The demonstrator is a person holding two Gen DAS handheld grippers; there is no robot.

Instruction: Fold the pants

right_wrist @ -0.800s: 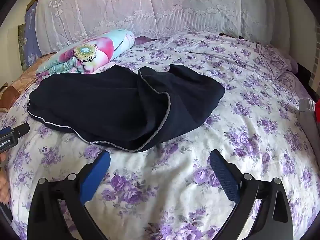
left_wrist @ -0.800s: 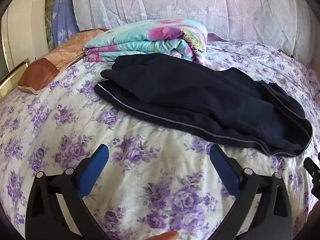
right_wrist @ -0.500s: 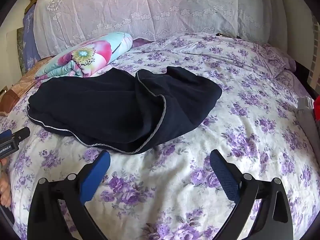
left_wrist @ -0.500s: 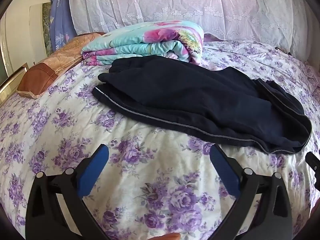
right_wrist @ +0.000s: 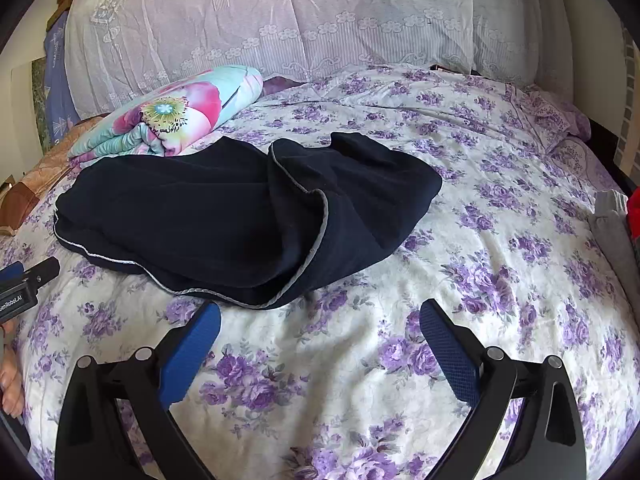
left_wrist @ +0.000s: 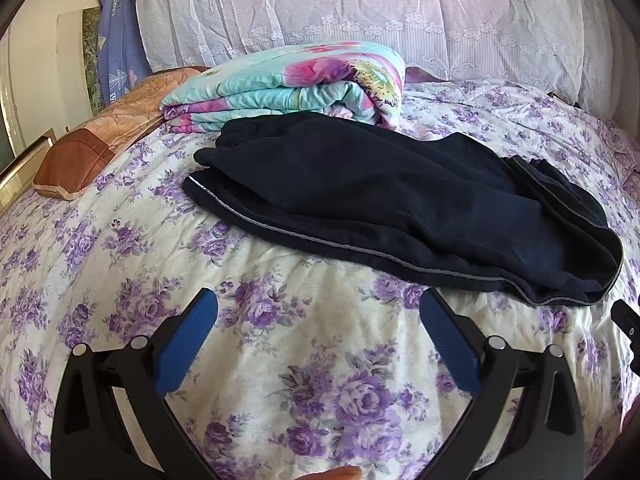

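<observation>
Dark navy pants [left_wrist: 384, 196] with a thin grey side stripe lie loosely bunched on the flowered bedspread [left_wrist: 132, 264]; the same pants [right_wrist: 224, 220] fill the left middle of the right wrist view, one part folded over itself. My left gripper [left_wrist: 318, 308] hovers open above bare bedspread, short of the pants' near edge. My right gripper [right_wrist: 320, 318] is open too, its left fingertip close to the pants' near hem without touching. Nothing is between either pair of blue pads.
A folded turquoise and pink floral quilt [left_wrist: 288, 84] lies just behind the pants. A brown pillow [left_wrist: 92, 144] sits at the left. A lace-covered headboard [right_wrist: 304, 12] closes the back. Grey and red cloth [right_wrist: 616, 220] lies at the right edge.
Both grippers have drawn back slightly and tilted, so the pants sit a little higher in both views. The pants have not moved. Jaws stay wide.
</observation>
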